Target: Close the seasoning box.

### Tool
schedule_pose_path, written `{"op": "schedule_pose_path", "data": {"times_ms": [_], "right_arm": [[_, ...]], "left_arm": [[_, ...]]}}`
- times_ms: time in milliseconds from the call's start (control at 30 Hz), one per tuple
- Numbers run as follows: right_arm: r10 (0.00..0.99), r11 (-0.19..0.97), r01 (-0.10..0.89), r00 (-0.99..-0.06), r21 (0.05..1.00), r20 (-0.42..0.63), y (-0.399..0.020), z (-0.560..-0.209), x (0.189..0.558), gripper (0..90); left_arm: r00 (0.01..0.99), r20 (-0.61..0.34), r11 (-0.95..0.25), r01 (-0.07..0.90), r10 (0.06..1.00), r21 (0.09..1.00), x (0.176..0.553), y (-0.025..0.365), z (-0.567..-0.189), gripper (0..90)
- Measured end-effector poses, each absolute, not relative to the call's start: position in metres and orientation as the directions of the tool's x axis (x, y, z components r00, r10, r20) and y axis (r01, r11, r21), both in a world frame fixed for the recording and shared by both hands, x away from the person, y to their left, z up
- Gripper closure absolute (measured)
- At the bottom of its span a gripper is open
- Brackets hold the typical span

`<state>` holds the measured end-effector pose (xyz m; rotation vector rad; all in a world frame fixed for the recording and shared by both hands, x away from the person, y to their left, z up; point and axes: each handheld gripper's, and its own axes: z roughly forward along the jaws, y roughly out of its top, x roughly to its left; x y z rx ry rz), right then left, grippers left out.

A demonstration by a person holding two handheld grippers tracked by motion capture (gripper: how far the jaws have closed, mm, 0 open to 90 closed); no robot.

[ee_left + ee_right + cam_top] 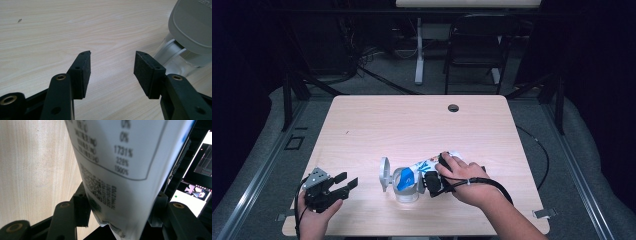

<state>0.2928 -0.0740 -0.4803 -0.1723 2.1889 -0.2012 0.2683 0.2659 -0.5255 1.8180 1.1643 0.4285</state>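
The right claw [428,181] sits in the lower middle of the high view, its two black jaws set wide and clamped on a white and blue pouch [422,167]. In the right gripper view the pouch [125,165] fills the centre of the frame, its printed panel and code square facing the camera, with one black jaw against each of its sides near the bottom corners of the frame. In the high view the pouch slants from the person's right hand [464,180] down and left, its blue end tipped over the mouth of a clear container [406,191] that stands on the tabletop [412,125]. A grey hinged lid [384,172] stands open just left of the container.

The left claw [343,184] lies at the lower left of the high view, well apart from the container. In the left gripper view its jaws stand wide with only bare tabletop [62,30] between them; the grey lid [192,25] and the container [172,55] show at the upper right of that frame.
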Motion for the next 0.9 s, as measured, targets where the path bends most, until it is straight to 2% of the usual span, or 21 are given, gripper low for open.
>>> {"op": "schedule_pose_path", "data": {"times_ms": [900], "right_arm": [[-0.223, 0.971, -0.056, -0.570, -0.233, -0.791, -0.0720, -0.4787, 0.2925, 48.4]], "left_arm": [[0.495, -0.172, -0.139, 0.530, 0.852, 0.837, 0.2680, 0.2660, -0.5246, 47.9]]}}
